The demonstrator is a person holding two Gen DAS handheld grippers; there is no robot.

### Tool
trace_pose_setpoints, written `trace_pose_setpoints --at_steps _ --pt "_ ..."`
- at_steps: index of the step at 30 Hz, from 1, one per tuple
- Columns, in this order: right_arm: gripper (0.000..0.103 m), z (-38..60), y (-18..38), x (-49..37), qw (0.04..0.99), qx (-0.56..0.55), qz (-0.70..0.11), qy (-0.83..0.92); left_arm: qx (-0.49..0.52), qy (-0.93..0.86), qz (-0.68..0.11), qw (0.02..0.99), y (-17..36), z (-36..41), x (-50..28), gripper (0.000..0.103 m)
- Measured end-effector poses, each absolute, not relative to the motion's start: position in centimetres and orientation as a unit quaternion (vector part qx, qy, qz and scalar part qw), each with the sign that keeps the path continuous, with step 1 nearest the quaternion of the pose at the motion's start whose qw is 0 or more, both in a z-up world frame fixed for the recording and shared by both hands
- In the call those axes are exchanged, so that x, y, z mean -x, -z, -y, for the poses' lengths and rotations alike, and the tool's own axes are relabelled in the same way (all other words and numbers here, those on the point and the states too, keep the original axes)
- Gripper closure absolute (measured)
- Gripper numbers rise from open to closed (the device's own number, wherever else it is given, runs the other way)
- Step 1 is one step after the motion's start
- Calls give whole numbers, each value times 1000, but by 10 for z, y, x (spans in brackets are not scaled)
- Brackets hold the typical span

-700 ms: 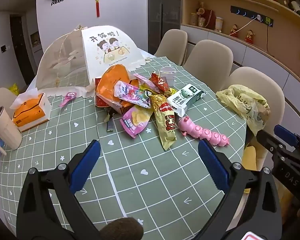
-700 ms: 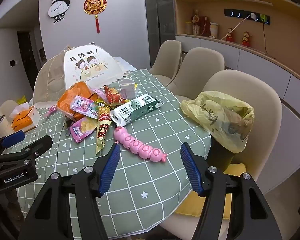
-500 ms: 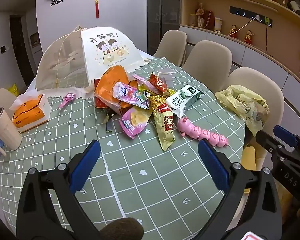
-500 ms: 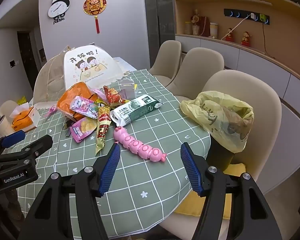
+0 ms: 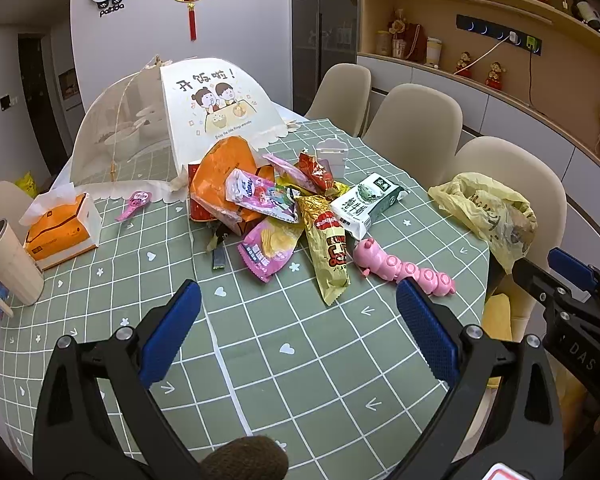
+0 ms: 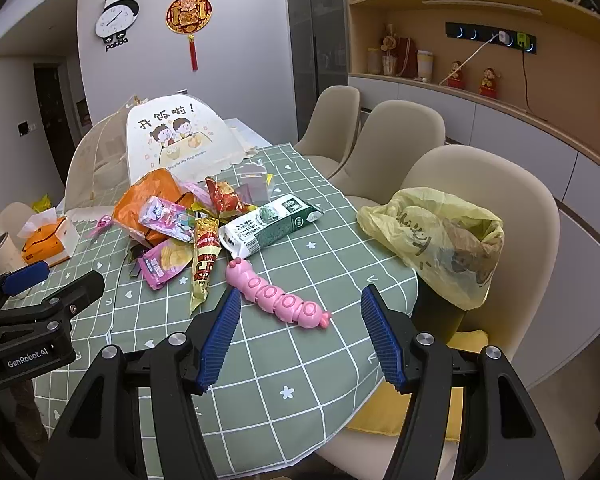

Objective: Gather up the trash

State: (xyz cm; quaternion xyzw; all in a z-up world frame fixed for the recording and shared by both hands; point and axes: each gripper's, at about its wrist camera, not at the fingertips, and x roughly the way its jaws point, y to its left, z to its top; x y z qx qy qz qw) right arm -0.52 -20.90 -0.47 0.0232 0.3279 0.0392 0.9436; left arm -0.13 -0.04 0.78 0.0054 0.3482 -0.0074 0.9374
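A heap of snack wrappers point(image 5: 268, 208) point(image 6: 176, 220) lies mid-table: an orange bag, pink chip packets, a gold wrapper point(image 5: 328, 252) and a green-white milk carton point(image 5: 368, 202) point(image 6: 268, 224). A yellow plastic bag point(image 5: 488, 212) point(image 6: 436, 236) hangs open at the table's right edge against a chair. My left gripper point(image 5: 296, 316) is open above bare tablecloth, short of the heap. My right gripper point(image 6: 300, 328) is open too, just short of a pink caterpillar toy point(image 6: 276, 296) point(image 5: 404, 270). Neither holds anything.
A mesh food cover point(image 5: 160, 120) stands at the back of the green checked table point(image 5: 300, 360). A tissue box point(image 5: 60, 228) and a cream mug point(image 5: 8, 264) sit at the left. Beige chairs point(image 6: 480, 192) line the right side.
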Motion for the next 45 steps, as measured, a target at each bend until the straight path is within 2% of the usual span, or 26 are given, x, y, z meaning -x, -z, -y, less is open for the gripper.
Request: trace_pose_setpoints --at_steps 45 --pt "44 212 4 7 945 -21 -325 -34 -3 9 -347 938 -6 4 2 9"
